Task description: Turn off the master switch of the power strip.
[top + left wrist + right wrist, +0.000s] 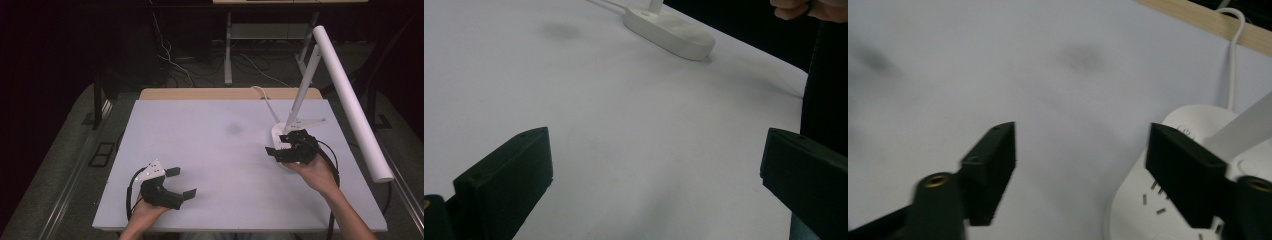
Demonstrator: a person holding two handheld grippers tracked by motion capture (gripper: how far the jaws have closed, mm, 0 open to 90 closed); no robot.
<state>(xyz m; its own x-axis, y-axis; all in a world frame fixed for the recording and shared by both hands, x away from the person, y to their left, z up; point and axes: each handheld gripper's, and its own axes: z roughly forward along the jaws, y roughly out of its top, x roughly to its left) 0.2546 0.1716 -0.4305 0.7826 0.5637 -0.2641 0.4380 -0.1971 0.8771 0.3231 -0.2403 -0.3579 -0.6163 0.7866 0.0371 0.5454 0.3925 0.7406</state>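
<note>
High view: lamp bar slants from far-left to near-right; both tongs spread, empty.

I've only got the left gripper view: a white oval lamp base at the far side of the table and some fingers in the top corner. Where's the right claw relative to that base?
Observer: The right claw is open right beside the lamp base, with one jaw at the base's edge and only bare table between the jaws.
Operator: What rises from the base?
Observer: A white arm leans up to a long white tube-shaped lamp head.
Operator: Any cable to mind?
Observer: A white cable runs from the base over the table's wooden far edge.
</note>
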